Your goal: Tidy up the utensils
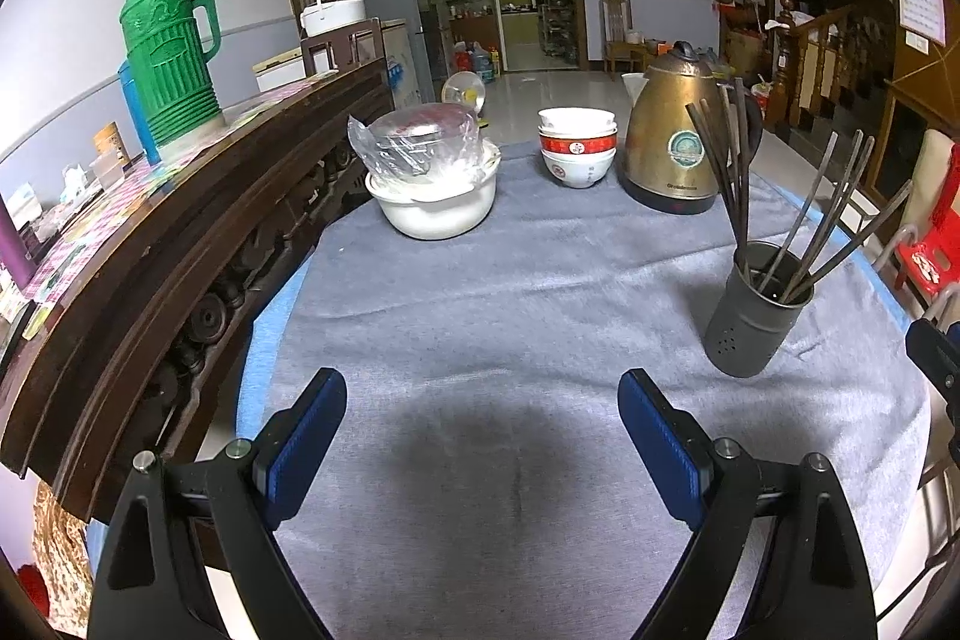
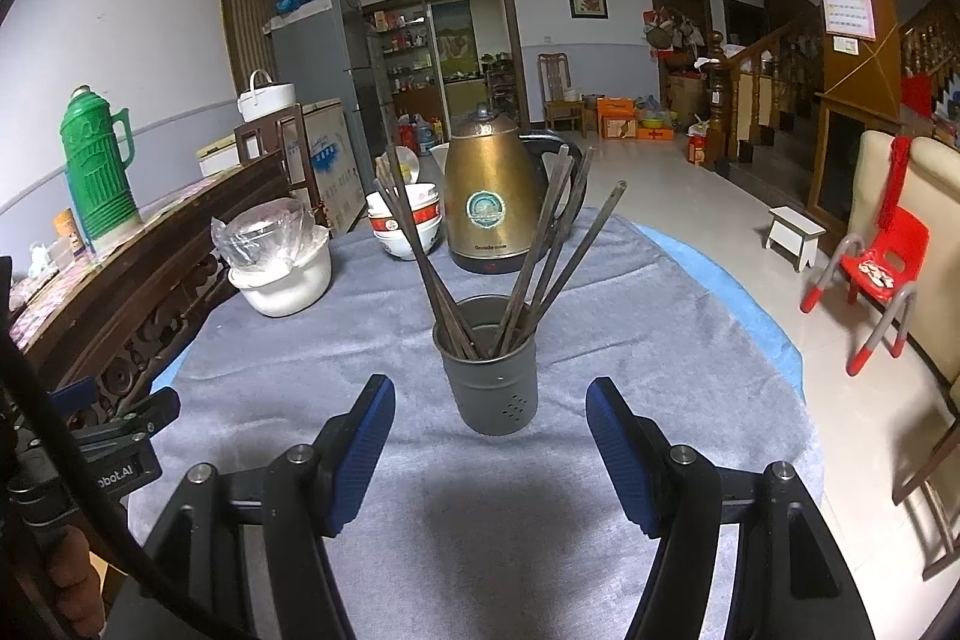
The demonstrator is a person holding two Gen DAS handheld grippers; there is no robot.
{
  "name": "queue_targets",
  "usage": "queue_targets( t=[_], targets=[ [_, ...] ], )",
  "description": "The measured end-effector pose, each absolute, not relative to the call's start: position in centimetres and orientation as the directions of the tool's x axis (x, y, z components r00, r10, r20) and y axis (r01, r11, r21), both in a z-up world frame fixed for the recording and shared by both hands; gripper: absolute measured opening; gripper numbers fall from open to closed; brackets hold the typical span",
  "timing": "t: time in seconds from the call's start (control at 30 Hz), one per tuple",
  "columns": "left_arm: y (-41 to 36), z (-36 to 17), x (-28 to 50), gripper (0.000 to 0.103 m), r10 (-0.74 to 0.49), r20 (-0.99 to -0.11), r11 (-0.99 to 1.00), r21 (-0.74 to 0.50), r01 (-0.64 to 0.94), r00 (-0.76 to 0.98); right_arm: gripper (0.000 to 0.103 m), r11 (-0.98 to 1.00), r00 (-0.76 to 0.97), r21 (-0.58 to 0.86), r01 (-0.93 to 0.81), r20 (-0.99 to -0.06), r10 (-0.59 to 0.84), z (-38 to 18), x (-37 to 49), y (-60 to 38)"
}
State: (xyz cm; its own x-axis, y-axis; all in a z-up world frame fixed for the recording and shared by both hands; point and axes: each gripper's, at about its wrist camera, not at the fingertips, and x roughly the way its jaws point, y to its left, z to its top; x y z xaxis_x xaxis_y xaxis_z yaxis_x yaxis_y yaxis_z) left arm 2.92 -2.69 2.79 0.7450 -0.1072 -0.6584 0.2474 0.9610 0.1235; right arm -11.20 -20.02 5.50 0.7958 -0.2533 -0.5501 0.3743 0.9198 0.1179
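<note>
So the chopsticks (image 2: pixel 528 268) are all standing in the grey perforated holder (image 2: pixel 491 370), fanned out in two loose bunches, one leaning left and one leaning right, and that holder sits upright on the grey cloth (image 2: pixel 660 340) covering the surface, near the middle and right in front of our right claw (image 2: pixel 489 454). As far as we can tell nothing loose is lying on the cloth, so the sorting looks basically done, or maybe just about to start if the sticks are meant to come out; hard to call from here. Both claws are empty with jaws apart: the right one has its blue pads spread just short of the holder, not touching it, and our left claw (image 1: pixel 483 436) hangs wide open over bare cloth, well left of the holder. Further back we've got a white pot (image 1: pixel 435 202) with a clear plastic-wrapped bowl sitting in it, a stack of red-and-white bowls (image 1: pixel 577 148), and a brass-coloured kettle (image 1: pixel 675 142); can't see what's inside any of those.
</note>
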Motion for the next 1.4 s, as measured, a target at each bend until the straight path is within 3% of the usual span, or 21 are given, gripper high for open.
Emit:
queue_targets(
  t=[1.4],
  targets=[
    [-8.2,4.0,1.4,0.092,-0.182,-0.646,0.927,0.138,0.348,0.741,0.070,0.899,0.800,0.135,0.417,-0.524,-0.292,6.5,-12.6,-23.7]
  ],
)
